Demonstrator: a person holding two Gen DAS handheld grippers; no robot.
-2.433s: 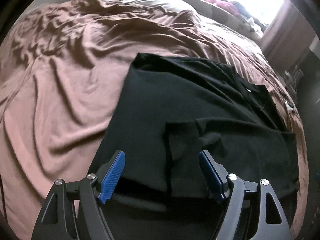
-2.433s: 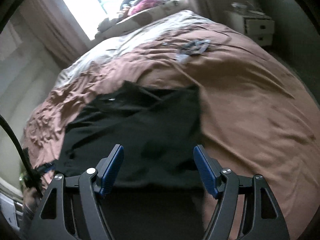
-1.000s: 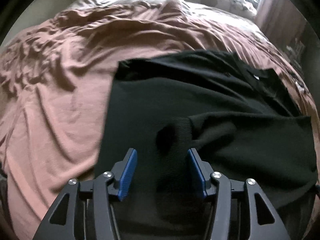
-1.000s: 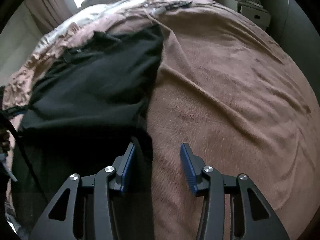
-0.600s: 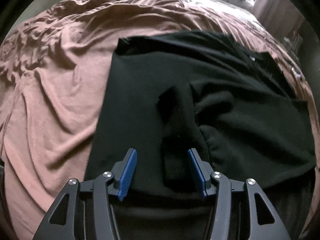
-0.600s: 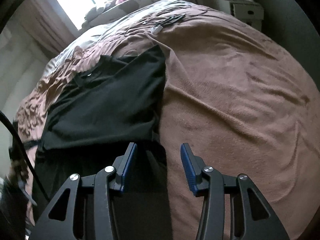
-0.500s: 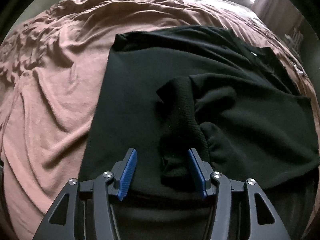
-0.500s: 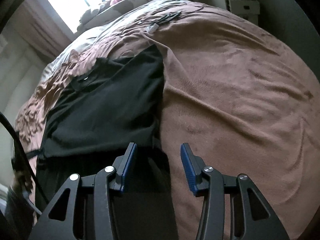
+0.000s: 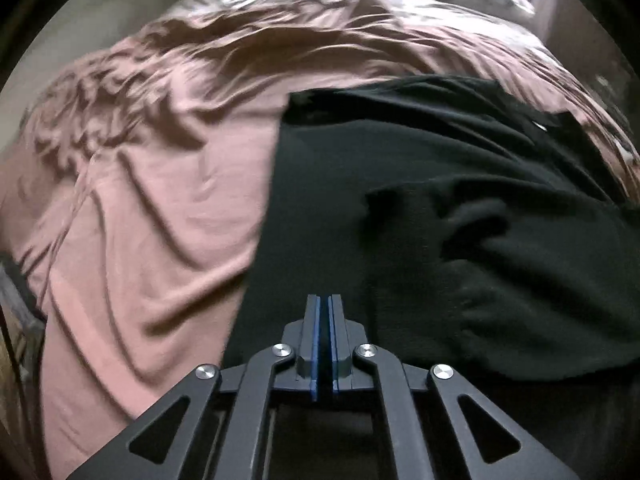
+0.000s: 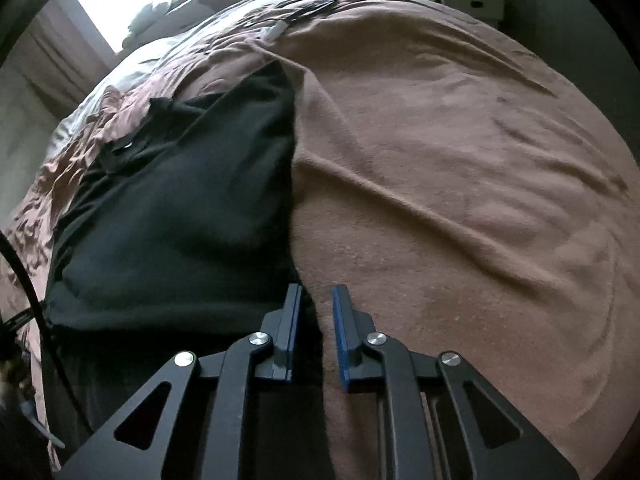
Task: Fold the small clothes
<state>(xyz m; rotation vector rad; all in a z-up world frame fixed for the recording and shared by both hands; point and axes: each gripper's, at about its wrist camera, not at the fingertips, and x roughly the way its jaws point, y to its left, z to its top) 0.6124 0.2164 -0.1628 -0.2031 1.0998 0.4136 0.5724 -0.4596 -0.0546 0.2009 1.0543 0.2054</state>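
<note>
Bed with rumpled brown blanket (image 9: 152, 216), black garment (image 9: 400, 184) lay flat across it, partly folded.

Open brown blanket (image 10: 460, 184) lies right of the black shirt (image 10: 180, 208), low creases only, so a hand-held gripper could pass freely there; the white drawers (image 10: 472, 0) stand well apart beyond the bed's far edge. Left of the shirt (image 9: 420, 220), the blanket (image 9: 152, 208) is bare but heaped in deep wrinkles toward the far side. A folded sleeve (image 9: 460, 232) bunches up on the shirt, and a black cable (image 10: 36, 300) crosses the left edge of the right wrist view.
</note>
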